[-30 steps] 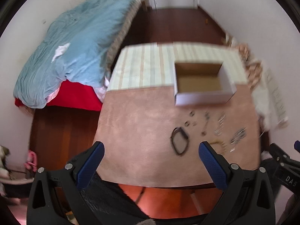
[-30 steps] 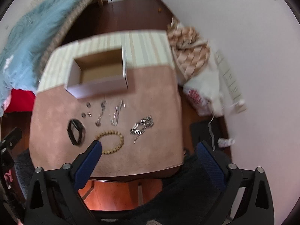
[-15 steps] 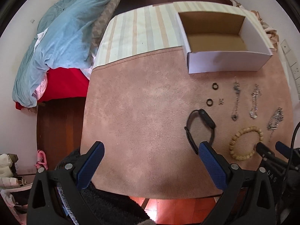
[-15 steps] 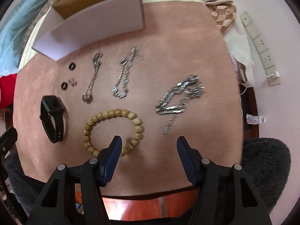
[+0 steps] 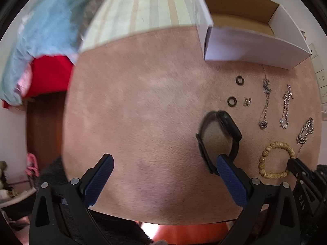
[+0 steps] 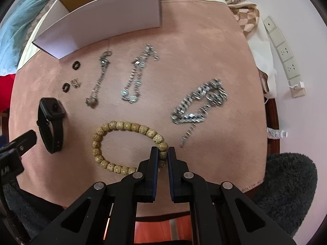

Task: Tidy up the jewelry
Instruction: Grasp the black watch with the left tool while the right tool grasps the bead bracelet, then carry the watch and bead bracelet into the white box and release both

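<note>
Presently, items as seen:

- Right gripper [image 6: 162, 153]: seen close only in right wrist view; pinching near-right beads of wooden bead bracelet [image 6: 114, 143], which lies on desk [image 6: 204, 51] near front edge.
- Left gripper [image 5: 164, 164]: spread wide, holding nothing; its right finger overlaps black smartwatch [image 5: 219, 136] in left wrist view.
- Right view only: chunky silver link chain [image 6: 199, 106] in full, wall sockets [image 6: 284, 55], checked cloth [image 6: 243, 12].
- Left view only: bed w/ light-blue duvet [image 5: 47, 26] over red sheet [image 5: 49, 75], dark wood floor [image 5: 43, 126].
- Both views: white cardboard box [image 6: 102, 20], open, brown inside, at far side of desk; two dark rings [image 6: 70, 75], small silver piece [image 6: 76, 83], two thin silver chains [image 6: 116, 75] btw box & bracelet.
- Desk surface: pink-brown suede-like mat; striped pale cloth [image 5: 147, 8] beyond it.
- Beads: round, tan, speckled. Watch: matte black strap, rect. face, lying on its side.
</note>
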Available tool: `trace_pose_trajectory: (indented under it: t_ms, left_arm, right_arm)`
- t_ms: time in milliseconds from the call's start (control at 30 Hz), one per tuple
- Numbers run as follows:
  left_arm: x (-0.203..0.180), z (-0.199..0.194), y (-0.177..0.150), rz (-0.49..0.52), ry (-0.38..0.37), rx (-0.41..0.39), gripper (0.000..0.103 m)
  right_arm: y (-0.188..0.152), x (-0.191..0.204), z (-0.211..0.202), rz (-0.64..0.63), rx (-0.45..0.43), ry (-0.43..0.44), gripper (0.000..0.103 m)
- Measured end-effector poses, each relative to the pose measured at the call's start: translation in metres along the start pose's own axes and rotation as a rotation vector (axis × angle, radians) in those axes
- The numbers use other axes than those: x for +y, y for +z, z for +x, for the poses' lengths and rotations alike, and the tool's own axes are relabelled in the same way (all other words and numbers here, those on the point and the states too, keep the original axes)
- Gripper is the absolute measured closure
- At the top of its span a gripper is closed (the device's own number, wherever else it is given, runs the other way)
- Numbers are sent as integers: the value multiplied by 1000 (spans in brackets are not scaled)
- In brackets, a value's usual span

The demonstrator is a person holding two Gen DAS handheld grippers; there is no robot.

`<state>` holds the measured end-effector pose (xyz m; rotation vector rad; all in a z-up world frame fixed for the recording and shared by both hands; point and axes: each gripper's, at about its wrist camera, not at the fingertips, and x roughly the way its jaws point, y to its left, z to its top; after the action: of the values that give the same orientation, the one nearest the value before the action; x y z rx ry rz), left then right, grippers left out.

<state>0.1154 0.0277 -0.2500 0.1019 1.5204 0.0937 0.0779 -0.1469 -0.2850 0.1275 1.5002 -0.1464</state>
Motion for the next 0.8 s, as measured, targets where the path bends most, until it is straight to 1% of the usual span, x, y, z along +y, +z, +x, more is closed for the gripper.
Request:
trace_pose_trajectory:
  t_ms: [67,133,167,233,267,300,333,367,400,500,700,733,800]
  left_arm:
    - [4,11,1,-29,-45,33,1]
    - [7,22,3,-58,-108,64,1]
    - [7,26,4,-69,-134,68,3]
    - [7,29,4,-79,-168,54,15]
    - [5,29,4,-78,-185,44,33]
    - [4,30,4,-75,-184,35,45]
    - [3,29,4,-69,-175,19,48]
    - [2,27,4,-57,-176,-6,61]
    - [0,25,5,-41,-171,-29,76]
    - [-5,22,7,-16,-191,-32,98]
    - [-4,12,5,8,-184,-61,99]
    - [-5,5,-2,8,-187,-67,99]
    - [-4,-5,-5,13,-190,-85,99]
  right_arm:
    - [0,-4,-2,7,5,-1,94]
    - [-2,-6,-1,13,11,2,94]
    - [-1,-7,1,13,18,2,94]
    - [-1,-7,2,3,16,-7,94]
    - [1,-9,3,1,16,-10,94]
    - [2,-11,4,0,16,-11,94]
    - [2,-11,5,1,16,-11,94]
    - [2,-11,5,0,16,-11,94]
    - [2,-11,5,0,16,-10,94]
    - [1,-6,1,16,13,5,94]
    - [5,-4,-17,30,-36,61,94]
    - [7,-4,-23,31,-47,80,94]
    - [10,-3,-33,26,-63,106,94]
